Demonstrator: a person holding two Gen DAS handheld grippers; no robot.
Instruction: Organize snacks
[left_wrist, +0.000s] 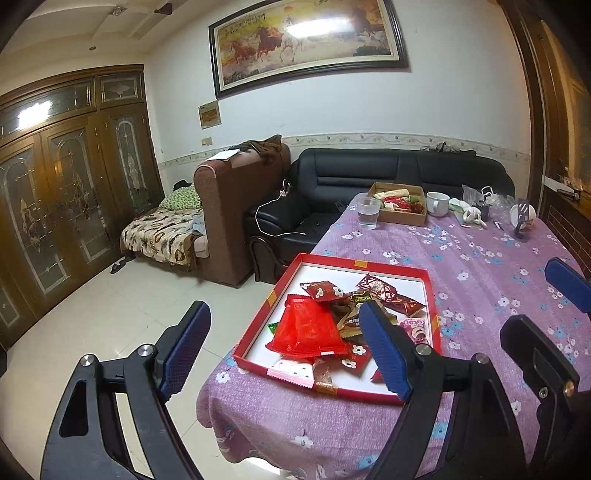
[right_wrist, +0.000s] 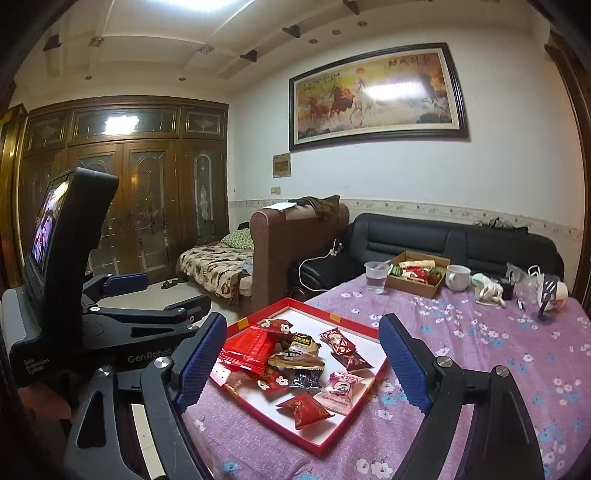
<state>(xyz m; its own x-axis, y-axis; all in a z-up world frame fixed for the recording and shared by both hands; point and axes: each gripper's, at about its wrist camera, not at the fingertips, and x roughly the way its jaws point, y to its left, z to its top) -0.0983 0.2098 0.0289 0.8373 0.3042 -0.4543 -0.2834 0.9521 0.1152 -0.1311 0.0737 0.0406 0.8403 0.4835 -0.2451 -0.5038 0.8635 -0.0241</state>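
Observation:
A red tray (left_wrist: 354, 264) (right_wrist: 332, 312) with a white floor lies on the near left corner of the purple flowered tablecloth (left_wrist: 480, 258) (right_wrist: 480, 350). It holds several wrapped snacks, among them a large red packet (left_wrist: 310, 328) (right_wrist: 247, 349) and a pink one (right_wrist: 341, 391). A brown cardboard box (left_wrist: 399, 218) (right_wrist: 417, 286) with more snacks stands at the far end. My left gripper (left_wrist: 286, 347) (right_wrist: 155, 299) hovers open before the tray's near left edge, holding nothing. To its right, my right gripper (right_wrist: 303, 362) (left_wrist: 550, 314) is also open and empty, above the tray's near side.
A clear plastic cup (left_wrist: 368, 212) (right_wrist: 376, 277) and a white mug (left_wrist: 437, 203) (right_wrist: 458, 277) flank the box. Small clutter sits at the far right corner. A black sofa and a brown armchair stand behind the table; tiled floor lies to the left.

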